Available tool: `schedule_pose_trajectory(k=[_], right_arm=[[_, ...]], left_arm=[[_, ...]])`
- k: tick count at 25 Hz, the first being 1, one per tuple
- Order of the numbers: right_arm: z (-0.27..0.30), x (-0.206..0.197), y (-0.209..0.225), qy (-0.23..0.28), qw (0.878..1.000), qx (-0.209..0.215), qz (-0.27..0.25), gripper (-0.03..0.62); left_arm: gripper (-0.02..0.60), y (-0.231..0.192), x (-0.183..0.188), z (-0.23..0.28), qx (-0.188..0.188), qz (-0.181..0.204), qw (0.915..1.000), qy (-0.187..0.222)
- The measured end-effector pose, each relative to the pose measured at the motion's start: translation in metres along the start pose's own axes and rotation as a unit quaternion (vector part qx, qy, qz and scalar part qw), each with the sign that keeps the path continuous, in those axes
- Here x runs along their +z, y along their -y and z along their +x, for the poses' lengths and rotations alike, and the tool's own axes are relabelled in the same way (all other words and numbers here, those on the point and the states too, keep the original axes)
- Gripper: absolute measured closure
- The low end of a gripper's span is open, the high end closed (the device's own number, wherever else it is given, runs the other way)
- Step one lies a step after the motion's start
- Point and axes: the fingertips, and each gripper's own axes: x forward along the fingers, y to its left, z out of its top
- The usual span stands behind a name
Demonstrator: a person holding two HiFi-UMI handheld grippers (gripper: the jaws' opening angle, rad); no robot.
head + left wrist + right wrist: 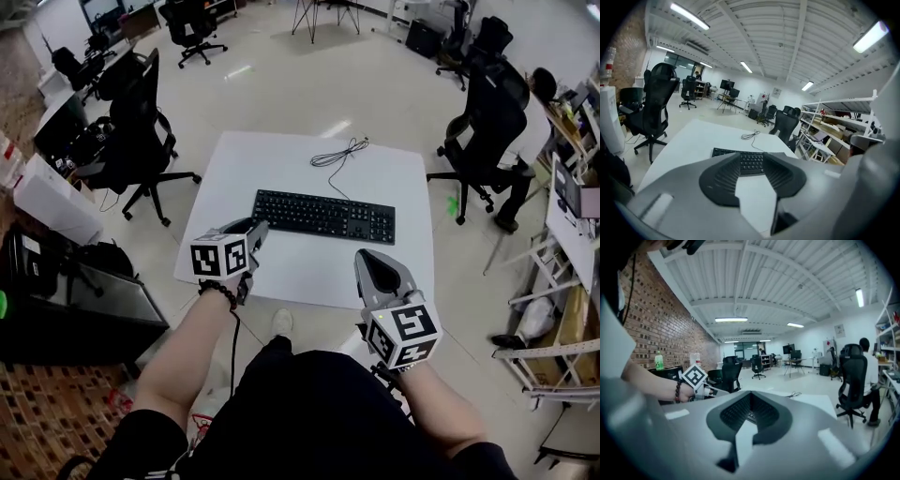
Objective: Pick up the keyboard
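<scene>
Keyboard: the black keyboard [324,216] lies flat near the middle of the white worktop [281,155], its long side running left to right, with nothing on it and nothing gripping it.
Cable: a thin dark cable [339,153] runs from the keyboard's far edge to a loose coil close to the worktop's far edge.
Left gripper: the left gripper [251,228] hangs over the near left part of the worktop, tilted down, close to the keyboard's left end but not touching it.
Left fingers: the fingers [723,180] stand wide apart. In the left gripper view the gap holds only bare worktop, and the keyboard lies beyond the tips.
Right gripper: the right gripper [372,267] is at the near right edge of the worktop, short of the keyboard's right end and apart from it.
Right fingers: pressed together at the tips and holding nothing. In the right gripper view a strip of keyboard shows past them.
Hands: each hand holds its gripper from behind the marker cube [217,256]; a dark bead bracelet [220,293] sits on the left wrist.
Surroundings: black office chairs [141,131] stand on the pale floor on both sides of the worktop, and a person [539,94] sits at a desk on the far right.
</scene>
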Motion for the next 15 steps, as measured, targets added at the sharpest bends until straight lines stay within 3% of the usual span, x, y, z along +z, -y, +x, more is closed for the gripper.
schedule_pose_trajectory(k=[8,15], right_arm=[[0.067,-0.01,0.01,-0.039,0.999,-0.023,0.029,0.592],[0.111,-0.026,0.022,-0.065,0.995,-0.049,0.055,0.592]], left_arm=[[0.451,-0.094,-0.013,0.078,0.009,-0.067,0.9946,-0.079],[0.451,-0.135,-0.032,0.129,-0.006,-0.099,0.9854,-0.138]])
